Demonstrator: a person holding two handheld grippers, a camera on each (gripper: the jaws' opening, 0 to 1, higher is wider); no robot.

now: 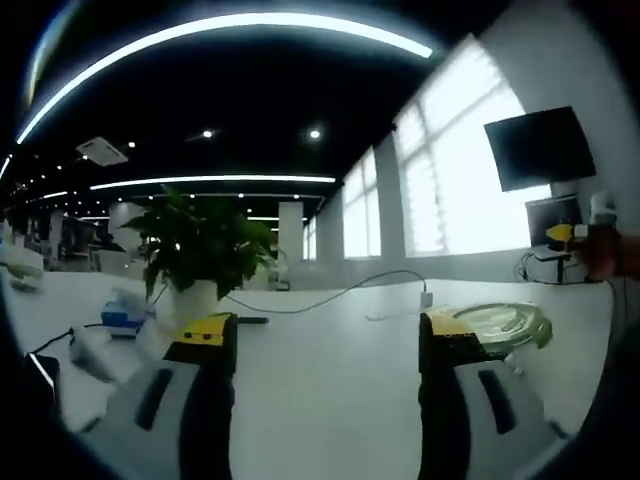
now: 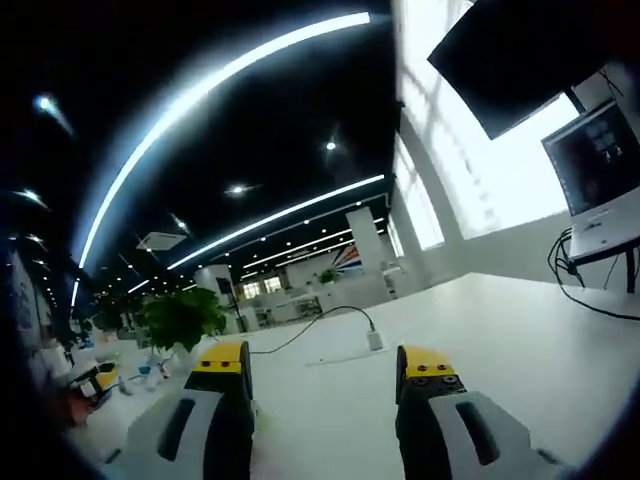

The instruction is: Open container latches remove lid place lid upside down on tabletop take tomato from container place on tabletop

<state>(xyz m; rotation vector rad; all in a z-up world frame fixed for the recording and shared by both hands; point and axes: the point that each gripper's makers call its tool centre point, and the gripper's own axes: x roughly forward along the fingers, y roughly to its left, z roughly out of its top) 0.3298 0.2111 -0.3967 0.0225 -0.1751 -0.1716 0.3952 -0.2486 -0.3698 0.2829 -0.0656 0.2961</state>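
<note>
In the left gripper view, the left gripper [image 1: 328,335] was held low over the white table [image 1: 330,360], jaws wide apart, nothing between them. Both jaws had yellow tips and grey bodies. The container [image 1: 505,325] sat on the table just beyond the right jaw, partly hidden behind it; it looked round and greenish w/ a clear lid, but I could not tell if the latches were shut. The tomato was not possible to make out. A potted plant [image 1: 200,245] stood on the table at the left, beyond the left jaw. A white cable [image 1: 330,295] ran across the table from the plant to a small white plug. A blue and white box [image 1: 122,318] lay near the plant pot. At the far right a dark monitor [image 1: 540,148] hung before the bright windows [image 1: 450,170], and sth yellow was below it, too blurred to name.

In the right gripper view, the right gripper [image 2: 325,385] was also wide open and held nothing, over the same table [image 2: 500,340]. The cable [image 2: 320,325] w/ its plug lay ahead, between the jaw tips. The plant [image 2: 180,318] was at the left, well apart. A laptop [image 2: 600,180] stood at the right edge, its screen on, and the dark monitor [image 2: 520,55] above it.
</note>
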